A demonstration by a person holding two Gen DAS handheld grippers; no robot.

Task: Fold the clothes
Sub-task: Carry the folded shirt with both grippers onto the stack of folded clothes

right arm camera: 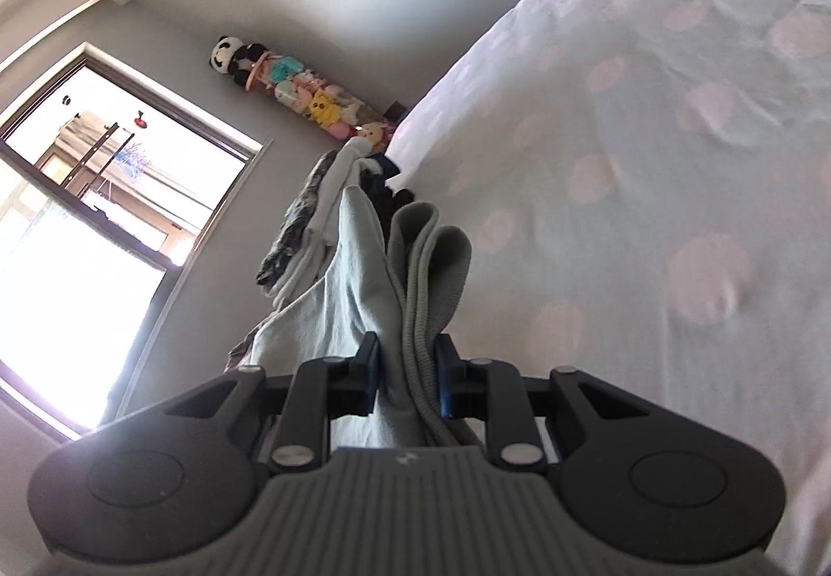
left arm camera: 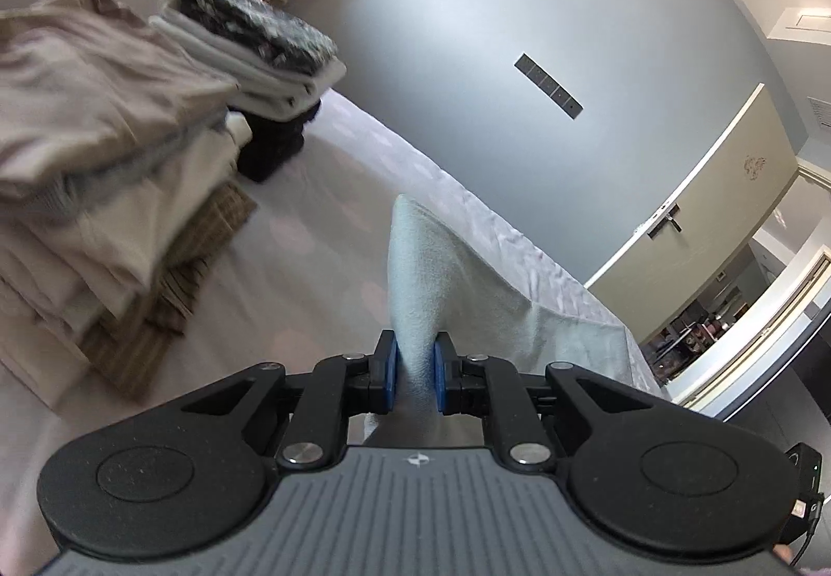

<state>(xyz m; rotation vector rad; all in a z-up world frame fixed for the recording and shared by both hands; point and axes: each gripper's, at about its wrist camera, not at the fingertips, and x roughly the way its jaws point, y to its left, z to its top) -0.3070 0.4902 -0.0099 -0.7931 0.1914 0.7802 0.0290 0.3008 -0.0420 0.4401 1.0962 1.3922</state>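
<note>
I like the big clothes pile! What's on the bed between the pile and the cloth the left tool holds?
Nothing: in the left wrist view, only bare dotted bedsheet lies between the clothes pile and the pale garment pinched in the left tool.

No readable words, numbers or brand names show in either view. The only mark is a small white round emblem, without letters, on the grey ribbed housing of the left gripper (left arm camera: 415, 368), just behind its fingers; a similar emblem sits on the right gripper (right arm camera: 406, 373), too blurred to make out.
</note>
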